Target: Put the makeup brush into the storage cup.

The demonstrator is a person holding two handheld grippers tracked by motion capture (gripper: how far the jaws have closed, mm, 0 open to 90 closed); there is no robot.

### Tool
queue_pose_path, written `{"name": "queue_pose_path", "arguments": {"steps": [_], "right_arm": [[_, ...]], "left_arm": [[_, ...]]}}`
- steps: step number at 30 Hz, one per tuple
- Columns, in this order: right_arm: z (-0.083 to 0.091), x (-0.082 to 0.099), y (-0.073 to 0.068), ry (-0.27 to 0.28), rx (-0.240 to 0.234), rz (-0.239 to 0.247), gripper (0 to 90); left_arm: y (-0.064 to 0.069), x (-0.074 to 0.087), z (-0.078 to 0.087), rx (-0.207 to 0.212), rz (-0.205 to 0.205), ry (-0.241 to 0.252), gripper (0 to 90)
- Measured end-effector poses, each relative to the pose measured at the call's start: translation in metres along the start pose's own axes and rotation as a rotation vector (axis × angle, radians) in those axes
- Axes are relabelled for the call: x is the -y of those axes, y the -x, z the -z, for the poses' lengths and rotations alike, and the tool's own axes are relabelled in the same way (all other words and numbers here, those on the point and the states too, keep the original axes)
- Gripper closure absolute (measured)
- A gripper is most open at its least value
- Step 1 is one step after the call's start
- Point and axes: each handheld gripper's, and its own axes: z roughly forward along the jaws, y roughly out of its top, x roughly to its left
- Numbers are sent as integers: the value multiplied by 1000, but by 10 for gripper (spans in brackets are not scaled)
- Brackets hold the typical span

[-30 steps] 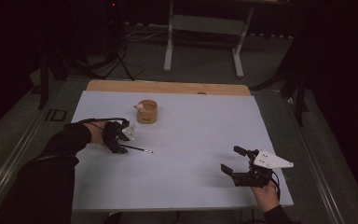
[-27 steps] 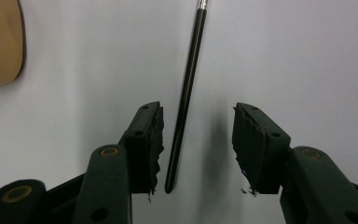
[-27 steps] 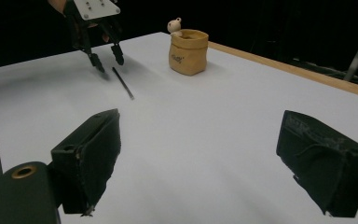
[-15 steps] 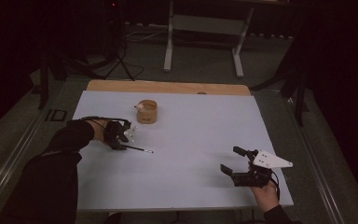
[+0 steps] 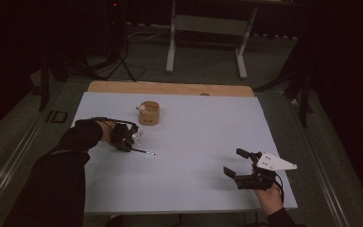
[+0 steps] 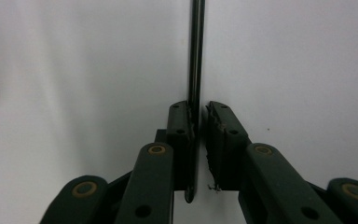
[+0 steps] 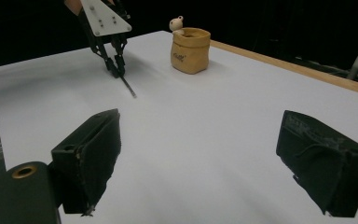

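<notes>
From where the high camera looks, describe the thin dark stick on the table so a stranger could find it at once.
Start at the white table and find the small tan pouch near its far edge. Just nearer than it, the left tool is shut on a thin black rod lying flat on the surface. It is the one slender, straight thing there.

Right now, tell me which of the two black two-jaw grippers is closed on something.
The left gripper: its jaws have just closed on the thin black rod lying on the white table. The right gripper gapes wide, holding nothing.
</notes>
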Motion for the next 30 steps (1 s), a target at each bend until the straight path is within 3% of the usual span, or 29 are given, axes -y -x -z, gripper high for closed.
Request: {"name": "queue_pose_path", "arguments": {"steps": [5,9,12,15,21,30], "right_arm": [[1,0,0,1,-1,-3,136],[1,-1,0,1,-1,-3,137],[2,-1,0,6,2,-1,137],[2,-1,1,8,3,-3,137],[2,-1,0,6,-1,-3,137],[1,-1,0,5,-7,-9,137]], "left_arm": [[-1,-2,0,18,13,-14,851],[-1,-4,1,23,-6,-23,857],[0,-7,6,22,49,-9,859],[3,-6,16,-13,87,19,860],[9,-1,35,-88,173,166,860],[16,0,44,-114,342,343,861]]}}
